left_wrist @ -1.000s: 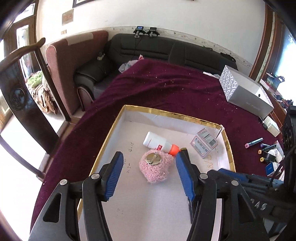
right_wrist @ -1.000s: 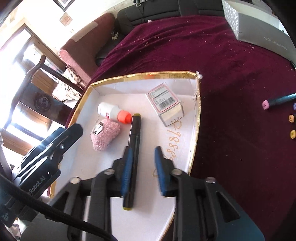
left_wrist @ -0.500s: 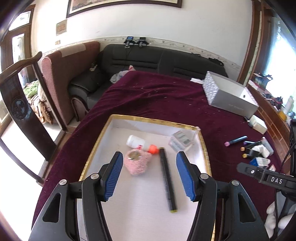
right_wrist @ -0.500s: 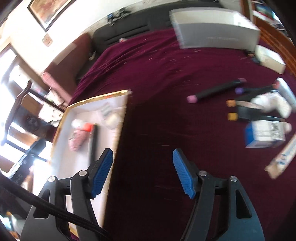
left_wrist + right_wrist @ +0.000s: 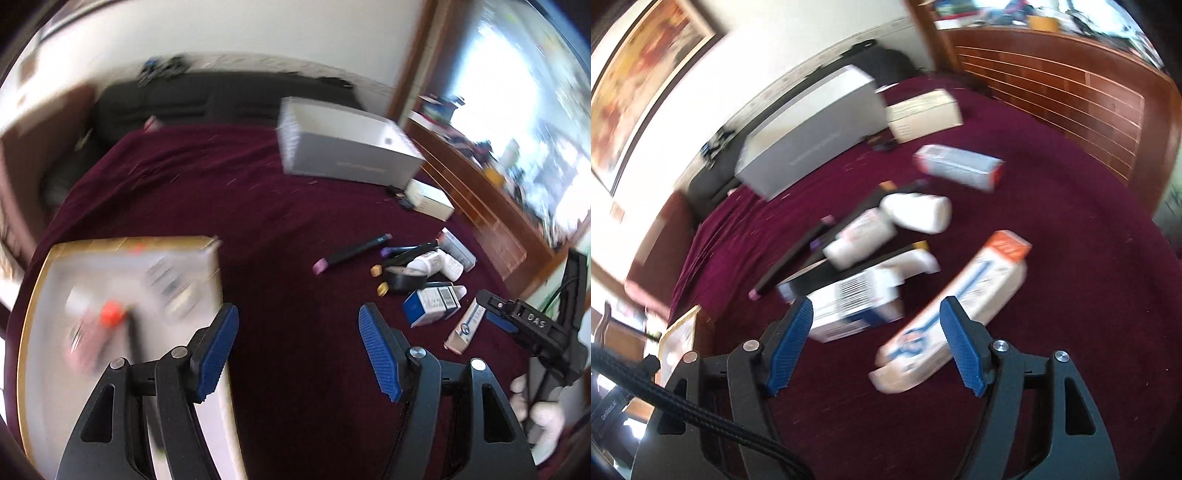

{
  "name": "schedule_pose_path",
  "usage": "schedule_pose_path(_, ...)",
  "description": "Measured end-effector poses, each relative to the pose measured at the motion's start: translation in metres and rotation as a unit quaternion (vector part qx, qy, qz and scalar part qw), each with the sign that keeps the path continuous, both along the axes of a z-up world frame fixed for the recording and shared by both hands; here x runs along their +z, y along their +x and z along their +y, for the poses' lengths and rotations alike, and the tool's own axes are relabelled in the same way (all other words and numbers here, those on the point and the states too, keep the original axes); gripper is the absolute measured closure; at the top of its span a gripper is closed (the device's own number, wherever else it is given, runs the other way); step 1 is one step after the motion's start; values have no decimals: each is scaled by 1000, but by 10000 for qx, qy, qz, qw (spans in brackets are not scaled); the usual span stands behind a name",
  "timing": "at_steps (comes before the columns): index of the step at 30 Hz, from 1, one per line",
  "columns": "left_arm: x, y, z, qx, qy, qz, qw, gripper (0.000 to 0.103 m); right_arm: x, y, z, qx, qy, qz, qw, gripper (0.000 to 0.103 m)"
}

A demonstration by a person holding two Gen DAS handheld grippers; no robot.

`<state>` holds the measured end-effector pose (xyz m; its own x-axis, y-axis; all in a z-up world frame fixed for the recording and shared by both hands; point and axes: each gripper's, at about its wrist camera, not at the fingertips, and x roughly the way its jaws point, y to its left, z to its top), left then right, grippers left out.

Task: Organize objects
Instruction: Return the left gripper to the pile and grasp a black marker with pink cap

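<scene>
A gold-rimmed white tray (image 5: pixel 122 243) lies at the left, blurred, holding an orange-capped bottle (image 5: pixel 110 314) and a black marker (image 5: pixel 133 343). My left gripper (image 5: pixel 298 314) hangs over bare maroon cloth just right of the tray, its jaws opening with nothing between them. My right gripper (image 5: pixel 876 306) hovers above a pile of loose items, its jaws opening too, the pads touching nothing. Below it lie a barcode box (image 5: pixel 857 302), a long orange-ended box (image 5: pixel 960 306), two white bottles (image 5: pixel 916 212) and a pink-capped marker (image 5: pixel 790 262).
A large grey box (image 5: pixel 351 151) and a cream box (image 5: pixel 430 199) sit at the far side of the maroon cloth. A wooden cabinet (image 5: pixel 480 206) borders the right edge. A black sofa (image 5: pixel 221 99) stands behind. A person's hand (image 5: pixel 535 410) grips the right tool.
Both grippers swung right, away from the tray towards the pile. The right gripper let go of the black marker, which now lies in the tray, and opened wide.
</scene>
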<state>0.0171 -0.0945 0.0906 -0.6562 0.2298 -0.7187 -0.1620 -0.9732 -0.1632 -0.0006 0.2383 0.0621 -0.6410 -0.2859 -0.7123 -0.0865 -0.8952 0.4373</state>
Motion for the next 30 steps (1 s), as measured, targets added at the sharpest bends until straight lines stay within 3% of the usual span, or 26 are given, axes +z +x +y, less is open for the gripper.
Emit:
schedule_pose_path(4, -17, -43, 38, -329, -656, 115, 9972, 41, -11, -5, 13, -148, -71, 93, 9998, 32)
schedule_pose_path(8, -38, -77, 53, -452, -981, -31, 9941, 41, -12, -4, 19, -244, -90, 312, 9992, 32)
schedule_pose_path(16, -57, -106, 90, -1030, -1487, 57, 9835, 41, -18, -9, 25, -184, -244, 364, 9989, 32)
schedule_pose_path(24, -74, -126, 125, -1523, -1696, -76, 9736, 43, -19, -7, 31, -232, -377, 386, 9983, 32)
schedule_pose_path(26, -79, -127, 130, -1514, -1789, -260, 9718, 66, -18, -7, 29, -215, -331, 383, 9985, 32)
schedule_pose_path(28, -79, -122, 131, -1600, -1625, -336, 9731, 90, -18, -8, 27, -195, -250, 375, 9988, 31)
schedule_pose_path(30, -78, -115, 133, -1596, -1645, -384, 9726, 91, -18, -8, 26, -180, -212, 373, 9989, 31)
